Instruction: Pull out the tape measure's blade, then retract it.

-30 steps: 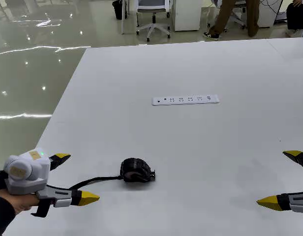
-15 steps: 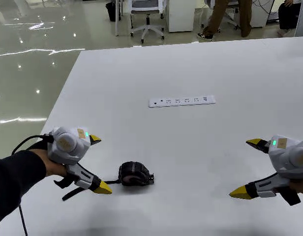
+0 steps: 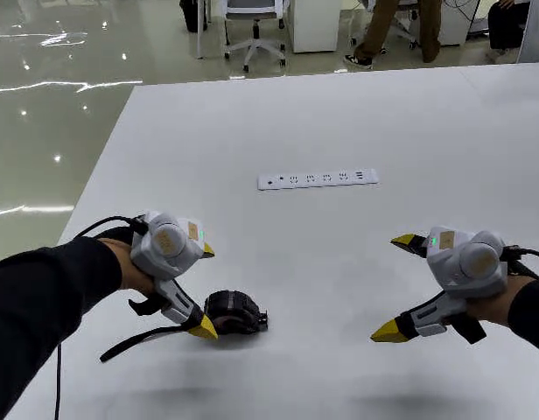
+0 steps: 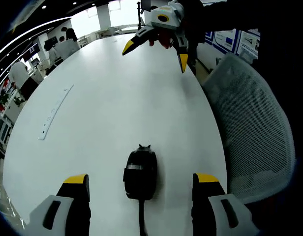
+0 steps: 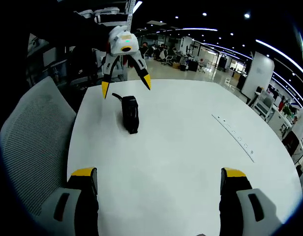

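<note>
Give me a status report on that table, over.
Left gripper open, poised at tape measure, no grip. Right gripper open, off to the side. Blade not out. Power strip well clear.

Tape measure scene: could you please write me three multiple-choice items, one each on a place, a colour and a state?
1. Where is the tape measure? A. On the floor. B. On the table, between the left gripper's fingers. C. On a chair.
2. What colour are the fingertips? A. Red. B. Blue. C. Yellow.
3. The right gripper is: A. Open. B. Shut on the tape measure. C. Shut empty.
Answers: 1 B, the left gripper view shows it between the fingers; 2 C, all four tips are yellow; 3 A, its fingers stand wide apart.
</note>
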Demonstrator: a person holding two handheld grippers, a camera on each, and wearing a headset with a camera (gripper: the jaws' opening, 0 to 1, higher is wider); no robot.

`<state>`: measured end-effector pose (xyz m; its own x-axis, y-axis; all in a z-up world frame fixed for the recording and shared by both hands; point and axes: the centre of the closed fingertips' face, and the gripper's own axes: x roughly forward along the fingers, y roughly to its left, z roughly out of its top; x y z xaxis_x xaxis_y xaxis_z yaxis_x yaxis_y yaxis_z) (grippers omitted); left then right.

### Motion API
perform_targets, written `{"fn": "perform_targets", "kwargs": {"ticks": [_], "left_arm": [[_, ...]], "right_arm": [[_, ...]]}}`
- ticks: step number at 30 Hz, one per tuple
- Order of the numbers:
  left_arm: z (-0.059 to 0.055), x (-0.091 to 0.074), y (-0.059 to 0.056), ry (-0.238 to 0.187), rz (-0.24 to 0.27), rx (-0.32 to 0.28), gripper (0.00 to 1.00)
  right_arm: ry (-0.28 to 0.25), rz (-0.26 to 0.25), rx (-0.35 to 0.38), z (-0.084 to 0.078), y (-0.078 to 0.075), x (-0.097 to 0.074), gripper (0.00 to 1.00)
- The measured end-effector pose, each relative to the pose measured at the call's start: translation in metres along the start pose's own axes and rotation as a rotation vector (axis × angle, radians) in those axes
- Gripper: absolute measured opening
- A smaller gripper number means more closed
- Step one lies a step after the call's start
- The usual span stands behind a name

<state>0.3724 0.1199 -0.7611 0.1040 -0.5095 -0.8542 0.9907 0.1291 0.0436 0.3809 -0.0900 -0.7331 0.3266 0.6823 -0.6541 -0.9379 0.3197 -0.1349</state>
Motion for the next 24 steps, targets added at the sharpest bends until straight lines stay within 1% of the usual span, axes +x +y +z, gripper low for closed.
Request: {"fn": "perform_targets", "kwargs": {"ticks": [1, 2, 5, 6, 7, 8, 9, 11, 12, 13, 15, 17, 18, 19, 20, 21, 22, 24], "left_arm": [[-0.002, 0.005, -0.001, 0.020, -0.008, 0.006, 0.77], [-0.003, 0.009, -0.002, 0.030, -0.013, 0.009, 0.74], [-0.003, 0.019, -0.009, 0.034, -0.044, 0.010, 0.68], [-0.008, 0.023, -0.016, 0.063, -0.086, -0.006, 0.63], [-0.011, 0.027, -0.016, 0.074, -0.086, 0.000, 0.60], [-0.012, 0.029, -0.015, 0.075, -0.080, 0.017, 0.58], [-0.016, 0.032, -0.012, 0.092, -0.065, 0.049, 0.57], [-0.019, 0.035, -0.007, 0.118, -0.045, 0.048, 0.51], [-0.019, 0.037, -0.005, 0.117, -0.039, 0.055, 0.46], [-0.018, 0.038, -0.002, 0.117, -0.029, 0.059, 0.43], [-0.016, 0.039, -0.001, 0.113, -0.027, 0.060, 0.41], [-0.015, 0.042, 0.001, 0.116, -0.023, 0.056, 0.38], [-0.015, 0.042, 0.001, 0.115, -0.021, 0.063, 0.34], [-0.015, 0.043, 0.004, 0.116, -0.004, 0.073, 0.33], [-0.015, 0.043, 0.002, 0.119, -0.013, 0.068, 0.33], [-0.016, 0.043, 0.002, 0.120, -0.013, 0.069, 0.33], [-0.016, 0.043, 0.002, 0.116, -0.010, 0.050, 0.32], [-0.016, 0.043, 0.003, 0.107, -0.004, 0.038, 0.32]], "right_arm": [[0.003, 0.005, -0.004, 0.001, -0.001, 0.004, 1.00], [0.000, 0.012, -0.004, 0.003, 0.001, 0.007, 1.00], [0.001, 0.035, -0.010, 0.006, 0.004, 0.019, 1.00], [-0.004, 0.049, -0.025, 0.009, 0.007, 0.024, 0.99], [-0.010, 0.065, -0.036, 0.011, 0.009, 0.028, 0.98], [-0.011, 0.076, -0.035, 0.011, 0.011, 0.031, 0.97], [-0.008, 0.092, -0.034, 0.012, 0.013, 0.037, 0.97], [-0.006, 0.108, -0.045, 0.014, 0.016, 0.046, 0.95], [-0.005, 0.115, -0.046, 0.015, 0.018, 0.049, 0.94], [-0.009, 0.123, -0.047, 0.017, 0.019, 0.055, 0.93], [-0.010, 0.141, -0.050, 0.020, 0.023, 0.063, 0.91], [-0.008, 0.153, -0.053, 0.025, 0.026, 0.073, 0.91], [-0.007, 0.162, -0.061, 0.027, 0.029, 0.079, 0.91], [-0.006, 0.169, -0.062, 0.029, 0.030, 0.082, 0.90], [-0.006, 0.175, -0.064, 0.031, 0.032, 0.086, 0.89], [-0.005, 0.182, -0.069, 0.034, 0.034, 0.091, 0.88], [-0.005, 0.186, -0.071, 0.036, 0.035, 0.094, 0.88], [-0.002, 0.198, -0.064, 0.040, 0.038, 0.103, 0.84]]}}
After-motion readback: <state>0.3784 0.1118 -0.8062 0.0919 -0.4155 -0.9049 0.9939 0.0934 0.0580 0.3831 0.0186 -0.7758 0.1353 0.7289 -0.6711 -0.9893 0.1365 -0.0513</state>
